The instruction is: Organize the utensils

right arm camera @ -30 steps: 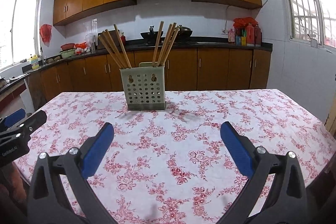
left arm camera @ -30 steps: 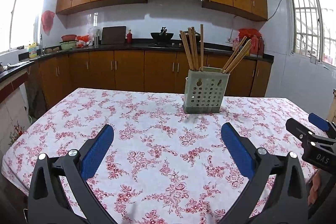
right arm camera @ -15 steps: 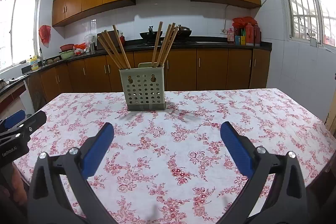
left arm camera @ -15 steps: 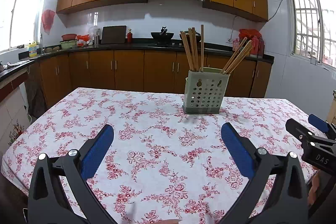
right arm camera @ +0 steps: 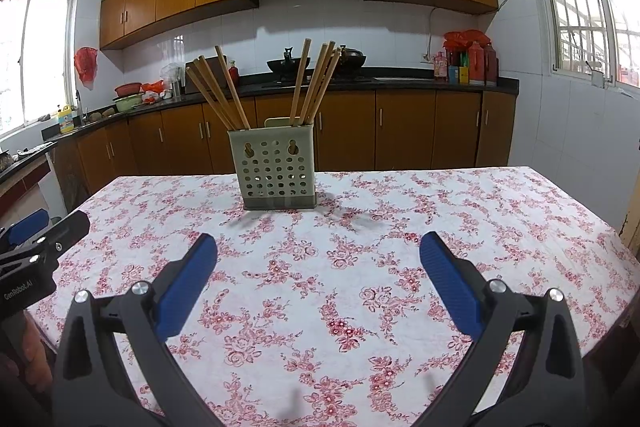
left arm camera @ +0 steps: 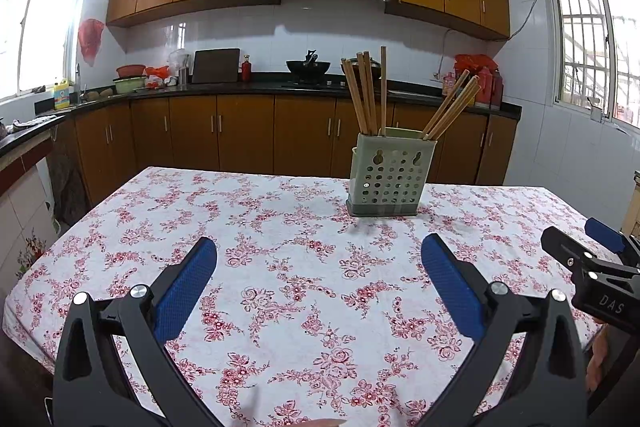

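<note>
A pale green perforated utensil holder (left arm camera: 390, 179) (right arm camera: 276, 174) stands upright on the floral tablecloth (left arm camera: 304, 267), towards the far side. Several wooden chopsticks (left arm camera: 370, 93) (right arm camera: 316, 83) lean in it, in a left bunch and a right bunch. My left gripper (left arm camera: 318, 251) is open over the near part of the table, well short of the holder, with nothing between its blue pads. My right gripper (right arm camera: 318, 247) is also open and empty, facing the holder from the near side. Each gripper shows at the edge of the other's view: the right gripper (left arm camera: 596, 247) and the left gripper (right arm camera: 40, 231).
The table (right arm camera: 520, 227) is covered by the floral cloth to its edges. Behind it runs a dark counter (left arm camera: 240, 87) with wooden cabinets, a wok on the hob (left arm camera: 308, 67), bottles (right arm camera: 476, 57) and bowls. Windows flank both sides.
Both grippers have stayed open and almost still. The holder and chopsticks have not moved.
</note>
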